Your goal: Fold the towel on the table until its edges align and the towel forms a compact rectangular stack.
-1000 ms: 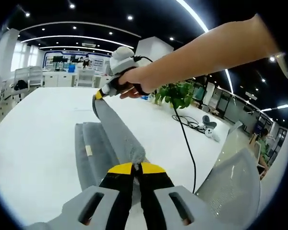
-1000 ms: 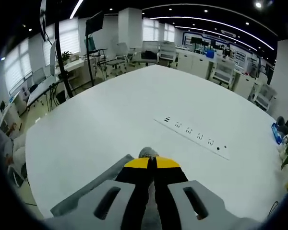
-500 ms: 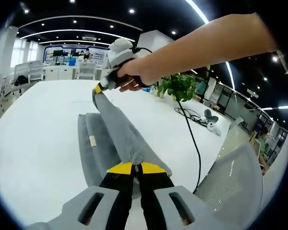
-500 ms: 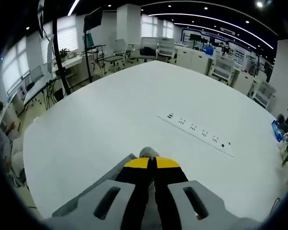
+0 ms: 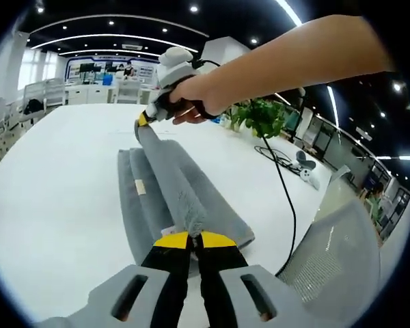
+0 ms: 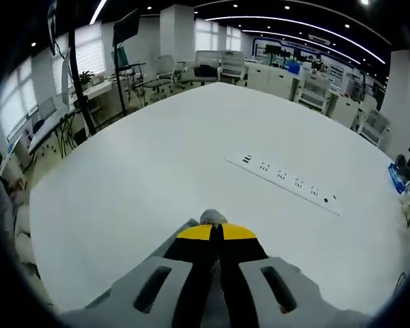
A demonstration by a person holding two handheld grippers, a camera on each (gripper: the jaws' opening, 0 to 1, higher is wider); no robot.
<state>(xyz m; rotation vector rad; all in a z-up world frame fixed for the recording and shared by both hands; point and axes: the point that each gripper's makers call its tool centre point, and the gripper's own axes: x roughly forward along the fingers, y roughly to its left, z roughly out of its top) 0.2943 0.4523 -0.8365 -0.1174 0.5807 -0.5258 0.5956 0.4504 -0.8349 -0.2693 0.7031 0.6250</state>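
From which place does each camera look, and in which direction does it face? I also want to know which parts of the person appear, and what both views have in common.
Left gripper view: rides on the left gripper, looking along the raised grey towel toward the right gripper; the person's hand and forearm cross the top.
Right gripper view: rides on the right gripper, facing out over the white table toward a power strip and office desks; no hand is visible.
Shared: both show the towel pinched in shut fingers, and the same table.
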